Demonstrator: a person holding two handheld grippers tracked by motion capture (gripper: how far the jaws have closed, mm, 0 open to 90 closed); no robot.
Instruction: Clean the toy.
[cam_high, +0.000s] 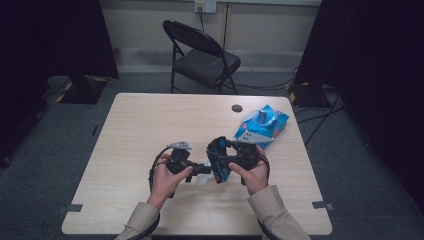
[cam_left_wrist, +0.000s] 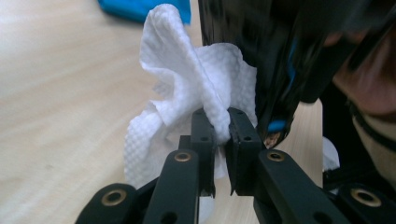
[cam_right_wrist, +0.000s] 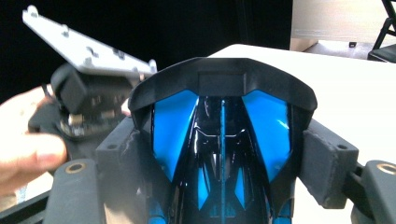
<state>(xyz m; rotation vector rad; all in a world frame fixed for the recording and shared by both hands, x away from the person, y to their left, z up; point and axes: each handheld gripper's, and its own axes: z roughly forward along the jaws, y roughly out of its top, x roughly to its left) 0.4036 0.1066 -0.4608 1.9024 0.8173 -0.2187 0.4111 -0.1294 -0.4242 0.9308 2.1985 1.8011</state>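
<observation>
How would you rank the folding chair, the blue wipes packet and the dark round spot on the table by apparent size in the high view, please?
1. Folding chair, largest.
2. Blue wipes packet.
3. Dark round spot, smallest.

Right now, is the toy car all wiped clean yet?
Not yet, it looks like. The blue pack lies open, and a wipe is out, pinched in the left gripper. The right gripper clamps the toy car. The wipe sits beside the car; the wiping seems barely begun.

blue packet lying near tabletop far right corner; black folding chair beyond far edge; small dark disc beside packet.
</observation>
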